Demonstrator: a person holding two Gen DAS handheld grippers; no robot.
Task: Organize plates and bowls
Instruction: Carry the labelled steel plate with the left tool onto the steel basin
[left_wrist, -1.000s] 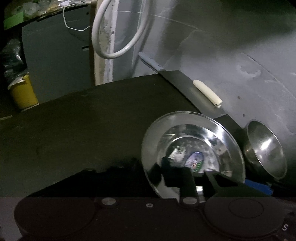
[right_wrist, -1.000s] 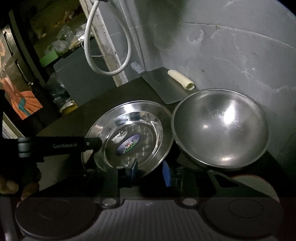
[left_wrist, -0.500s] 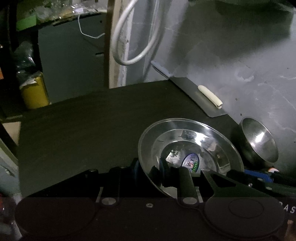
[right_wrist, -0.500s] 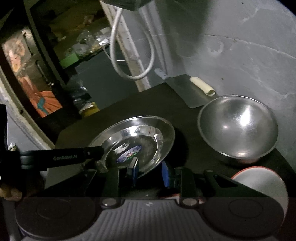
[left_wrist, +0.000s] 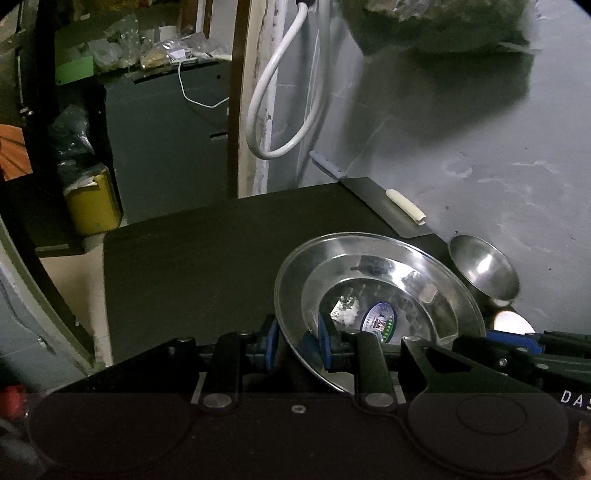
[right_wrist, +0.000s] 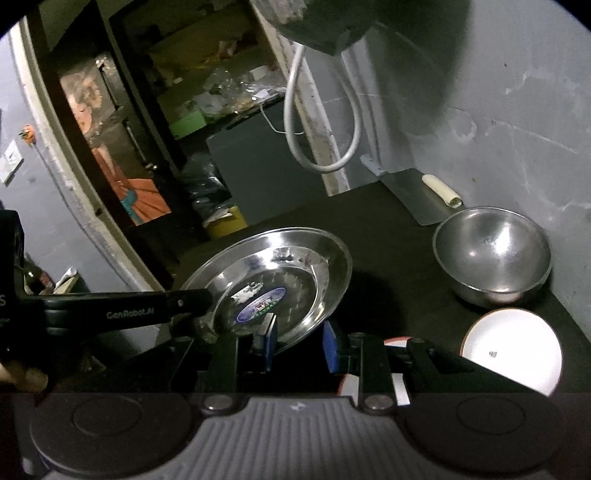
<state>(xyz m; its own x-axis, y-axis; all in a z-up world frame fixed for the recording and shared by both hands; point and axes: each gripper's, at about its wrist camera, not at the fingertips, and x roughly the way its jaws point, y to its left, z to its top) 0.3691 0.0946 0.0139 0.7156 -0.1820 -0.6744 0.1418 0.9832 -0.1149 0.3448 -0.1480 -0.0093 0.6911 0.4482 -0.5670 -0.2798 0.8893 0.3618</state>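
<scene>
**A:** What's nearest?

**B:** I've got one steel plate (right_wrist: 280, 280) tilted above the table (left_wrist: 192, 258), my left gripper (left_wrist: 295, 338) and right gripper (right_wrist: 300, 345) each clamped on its rim.

**A:** Beyond it?

**B:** One white bowl (right_wrist: 511, 347) at the near right edge, one steel bowl (right_wrist: 493, 253) behind, then one cleaver (right_wrist: 413, 199) at the far right corner.

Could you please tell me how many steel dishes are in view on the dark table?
2: a steel plate held tilted above the table by both hand-held grippers, and a steel bowl by the wall. Others may be hidden below.
</scene>
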